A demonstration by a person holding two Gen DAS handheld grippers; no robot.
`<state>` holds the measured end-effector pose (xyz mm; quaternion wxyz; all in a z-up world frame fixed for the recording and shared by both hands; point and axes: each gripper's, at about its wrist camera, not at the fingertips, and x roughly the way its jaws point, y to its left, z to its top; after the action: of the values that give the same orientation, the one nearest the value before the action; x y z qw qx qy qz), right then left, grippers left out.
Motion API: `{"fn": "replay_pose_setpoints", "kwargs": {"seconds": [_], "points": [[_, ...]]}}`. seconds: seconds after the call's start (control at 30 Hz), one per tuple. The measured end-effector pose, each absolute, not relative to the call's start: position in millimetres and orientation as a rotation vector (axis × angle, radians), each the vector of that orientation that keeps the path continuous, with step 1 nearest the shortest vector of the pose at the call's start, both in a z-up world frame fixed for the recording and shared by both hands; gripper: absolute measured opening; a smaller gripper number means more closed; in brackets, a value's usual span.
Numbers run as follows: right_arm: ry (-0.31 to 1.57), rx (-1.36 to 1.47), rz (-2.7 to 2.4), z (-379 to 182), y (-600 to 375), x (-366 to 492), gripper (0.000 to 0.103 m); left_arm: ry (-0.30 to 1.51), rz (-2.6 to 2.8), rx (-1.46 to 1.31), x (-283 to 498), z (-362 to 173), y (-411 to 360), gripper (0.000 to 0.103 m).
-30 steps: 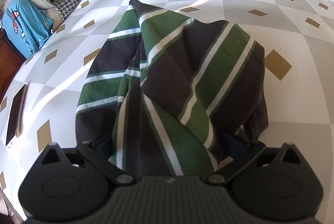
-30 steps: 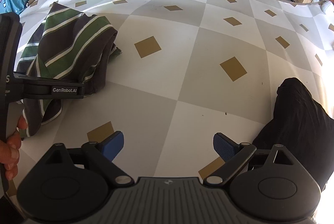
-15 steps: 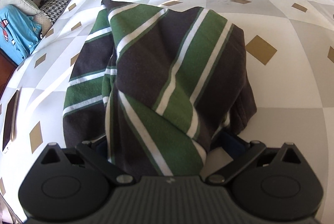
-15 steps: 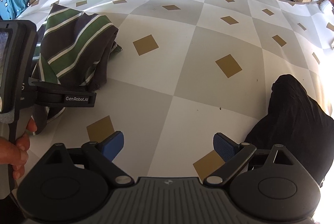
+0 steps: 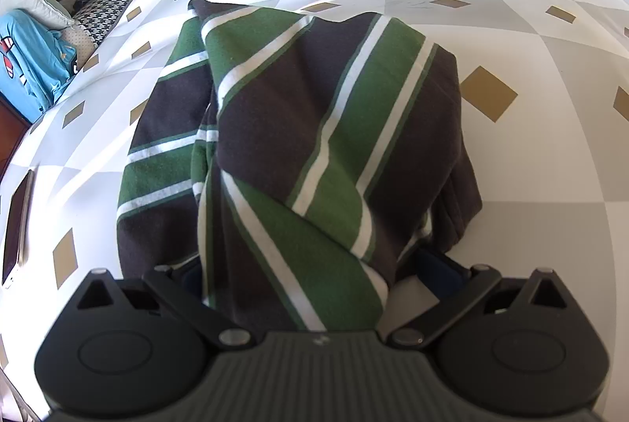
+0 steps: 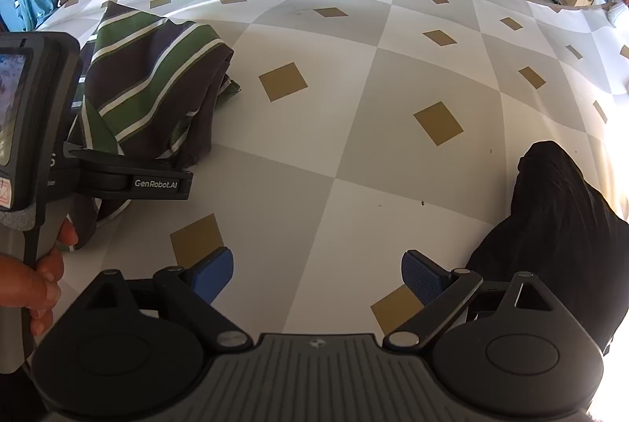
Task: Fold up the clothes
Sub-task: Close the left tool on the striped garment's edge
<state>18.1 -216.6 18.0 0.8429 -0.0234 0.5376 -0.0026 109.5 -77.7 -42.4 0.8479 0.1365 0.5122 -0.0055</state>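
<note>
Left gripper (image 5: 314, 276) has its jaws spread with the striped garment (image 5: 298, 131) bunched between them; the right pad shows a gap to the cloth and the left pad is buried, so whether the cloth is pinched cannot be told. Right gripper (image 6: 317, 274) hangs with jaws wide apart over bare checked sheet (image 6: 393, 76), holding nothing. Striped garment lies half-folded on the sheet's left part, its near end rising into the left jaws; a black garment (image 6: 558, 225) lies at right, near the right gripper. Risk, as judged: a loose hold could let the bunched layers slide, undoing the fold; the uneven overlap may set a crooked crease
</note>
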Motion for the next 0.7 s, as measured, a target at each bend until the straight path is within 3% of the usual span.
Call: {"fn": "replay_pose_setpoints", "kwargs": {"seconds": [0.7], "points": [[1.151, -0.040, 0.004, 15.8, -214.4, 18.5, 0.093, 1.077, -0.025, 0.293, 104.8, -42.4, -80.3, 0.103]]}}
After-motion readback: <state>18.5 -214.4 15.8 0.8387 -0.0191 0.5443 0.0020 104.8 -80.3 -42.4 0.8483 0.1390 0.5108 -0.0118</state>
